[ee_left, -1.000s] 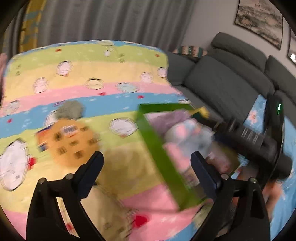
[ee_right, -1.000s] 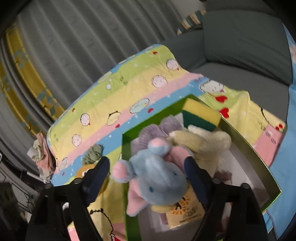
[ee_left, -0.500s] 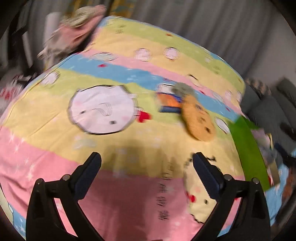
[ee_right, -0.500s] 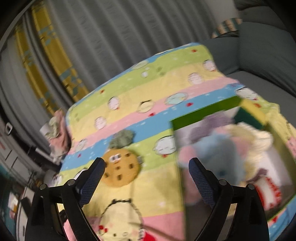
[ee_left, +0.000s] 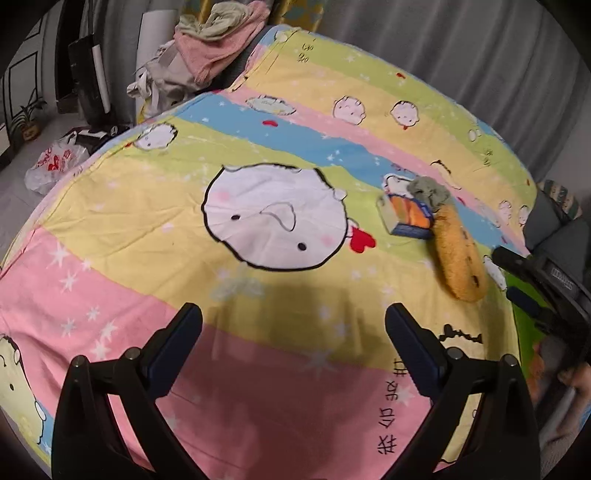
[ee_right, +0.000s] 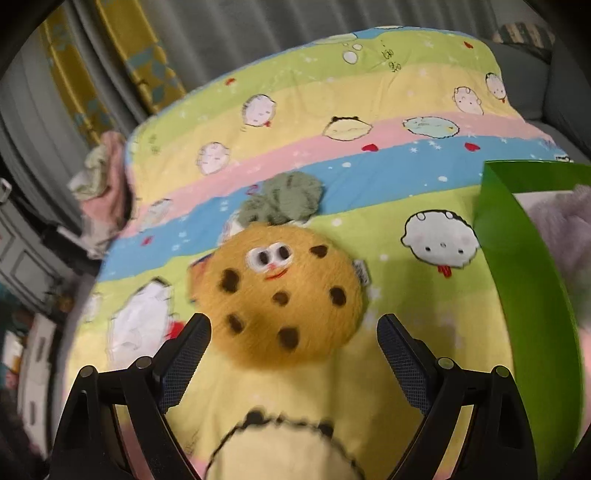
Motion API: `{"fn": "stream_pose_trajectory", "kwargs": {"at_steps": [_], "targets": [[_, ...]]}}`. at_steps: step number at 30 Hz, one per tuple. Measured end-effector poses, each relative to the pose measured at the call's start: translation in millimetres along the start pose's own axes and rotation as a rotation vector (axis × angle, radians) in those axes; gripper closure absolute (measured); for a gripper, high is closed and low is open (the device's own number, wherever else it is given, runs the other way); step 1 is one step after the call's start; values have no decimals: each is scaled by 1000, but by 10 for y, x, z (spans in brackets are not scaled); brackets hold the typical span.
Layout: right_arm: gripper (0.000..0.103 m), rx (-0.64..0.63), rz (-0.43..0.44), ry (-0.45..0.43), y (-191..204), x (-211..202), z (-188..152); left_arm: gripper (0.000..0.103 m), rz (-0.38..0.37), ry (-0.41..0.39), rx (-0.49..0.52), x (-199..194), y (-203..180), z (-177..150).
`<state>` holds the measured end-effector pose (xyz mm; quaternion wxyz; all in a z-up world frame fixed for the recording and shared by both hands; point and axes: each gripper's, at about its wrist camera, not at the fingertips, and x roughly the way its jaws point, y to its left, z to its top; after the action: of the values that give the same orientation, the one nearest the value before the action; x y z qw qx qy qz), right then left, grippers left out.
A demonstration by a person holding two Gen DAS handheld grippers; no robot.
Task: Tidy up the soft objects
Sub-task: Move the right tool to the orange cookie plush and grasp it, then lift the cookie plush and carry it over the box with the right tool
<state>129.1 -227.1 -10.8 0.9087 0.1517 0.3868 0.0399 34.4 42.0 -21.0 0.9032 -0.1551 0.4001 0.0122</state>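
A round tan cookie plush with dark chips lies on the striped cartoon blanket. My right gripper is open just in front of it; the plush's near edge sits between the fingertips and the pads do not press it. A grey-green soft bundle lies behind the plush. At the right stands the green box with a grey-purple plush inside. My left gripper hangs open and empty over a pink stripe, with the cookie plush off to its right.
A blue and orange packet lies beside the plush and the grey-green bundle. Crumpled pink and grey cloths are heaped past the blanket's far left corner. A plastic bag lies on the floor. Grey curtains hang behind.
The right gripper swung left from above the green box, where a blue elephant plush sat between its fingers, to the cookie plush. The left gripper swung left, away from the box, and lower over the blanket.
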Motion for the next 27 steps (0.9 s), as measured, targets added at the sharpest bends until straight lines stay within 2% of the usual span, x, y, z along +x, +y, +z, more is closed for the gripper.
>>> {"fn": "stream_pose_trajectory", "kwargs": {"at_steps": [2,6,8,9,12,15,19,24,27], "targets": [[15,19,-11,16,-59,181,54,4,-4,12,-8,20,16,-11],[42,31,-12,56,-145,399,42,4,13,5,11,4,-13,-14],[63,35,25,39,-144,389,35,4,22,-3,22,3,-25,-7],[80,53,46,36,-171,369,45,4,23,-4,27,0,-27,-4],[83,104,140,22,-172,161,43,4,21,-5,25,-14,-20,-9],[84,67,194,-6,-2,-159,-7,4,5,-6,20,-45,-15,-1],[86,33,244,10,188,-464,-140,4,-12,-9,5,-78,-2,4],[86,25,245,79,273,-664,-371,4,-62,9,-8,-98,-6,-6],[86,20,179,135,257,-665,-483,4,-90,31,3,-84,-50,-33]]}}
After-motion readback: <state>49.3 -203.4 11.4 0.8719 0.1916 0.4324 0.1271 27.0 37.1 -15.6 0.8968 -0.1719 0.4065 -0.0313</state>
